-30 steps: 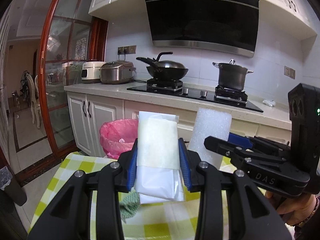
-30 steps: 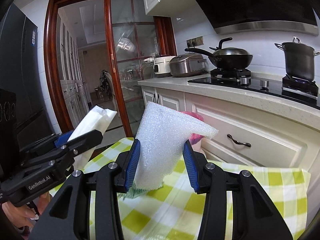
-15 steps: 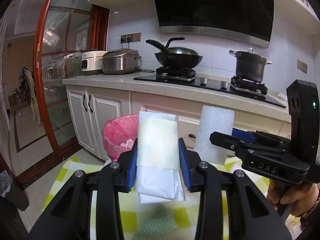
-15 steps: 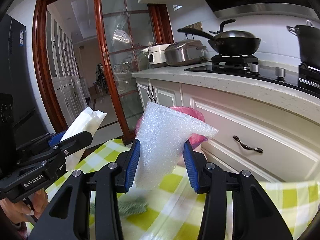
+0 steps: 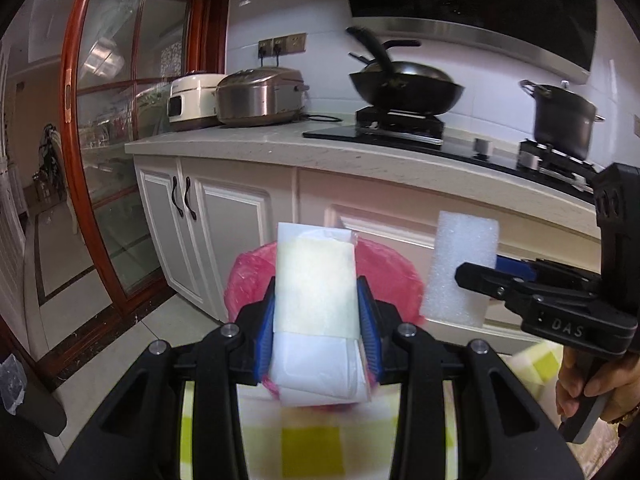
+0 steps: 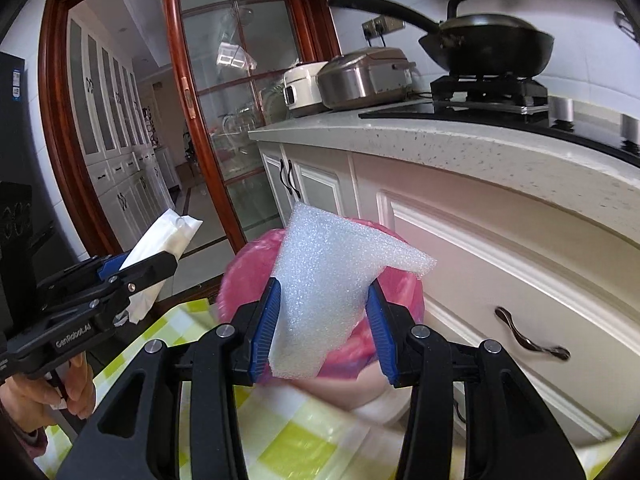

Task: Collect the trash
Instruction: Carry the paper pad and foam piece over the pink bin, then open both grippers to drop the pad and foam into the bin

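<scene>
**Observer A:** Holding two items at once; the left gripper [image 5: 316, 320] is clamped on a white plastic packet [image 5: 316, 300], and the right gripper [image 6: 324, 320] is clamped on a white foam piece [image 6: 320, 280]. Both sit above the bin with the pink liner [image 5: 244, 280], which stands on the floor against the white cabinet [image 5: 224, 220], just past the edge of the green-checked tablecloth [image 6: 296, 452].

**Observer B:** Procedure, as I judge it: centre each item over the liner mouth before releasing; the foam looks light and may drift, so lower it near the rim first; release one side at a time.

**Observer A:** Hazard?

**Observer B:** The packet hangs below the blue pads [image 5: 266, 332]; part the jaws fully, or it may cling; keep both tools clear of each other.
</scene>
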A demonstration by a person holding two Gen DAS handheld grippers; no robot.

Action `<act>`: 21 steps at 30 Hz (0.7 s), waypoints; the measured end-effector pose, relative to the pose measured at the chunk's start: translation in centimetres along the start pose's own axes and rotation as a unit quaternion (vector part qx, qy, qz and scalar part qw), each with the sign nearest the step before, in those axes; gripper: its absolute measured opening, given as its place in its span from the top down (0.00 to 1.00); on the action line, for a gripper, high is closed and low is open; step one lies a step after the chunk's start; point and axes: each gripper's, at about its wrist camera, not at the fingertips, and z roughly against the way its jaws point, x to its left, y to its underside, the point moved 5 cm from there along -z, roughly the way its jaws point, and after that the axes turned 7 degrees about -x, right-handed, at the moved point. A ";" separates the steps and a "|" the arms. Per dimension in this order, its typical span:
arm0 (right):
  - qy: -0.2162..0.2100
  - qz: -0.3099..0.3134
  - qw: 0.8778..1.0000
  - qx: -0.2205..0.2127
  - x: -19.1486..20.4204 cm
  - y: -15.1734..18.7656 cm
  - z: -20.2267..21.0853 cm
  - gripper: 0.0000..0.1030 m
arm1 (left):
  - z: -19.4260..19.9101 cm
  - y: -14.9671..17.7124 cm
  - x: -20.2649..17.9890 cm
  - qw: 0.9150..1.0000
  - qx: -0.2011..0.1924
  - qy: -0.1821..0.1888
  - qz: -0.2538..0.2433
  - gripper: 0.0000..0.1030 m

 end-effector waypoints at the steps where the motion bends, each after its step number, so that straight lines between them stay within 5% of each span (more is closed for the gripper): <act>1: -0.001 -0.001 1.000 0.003 -0.2 -0.2 -0.9 0.59 | -0.7 0.0 0.3 1.000 0.001 -0.002 0.000 0.65; 21: -0.009 0.012 0.999 0.032 -1.4 -0.4 -8.1 0.58 | -8.8 0.8 2.3 1.000 0.027 -0.014 0.007 0.65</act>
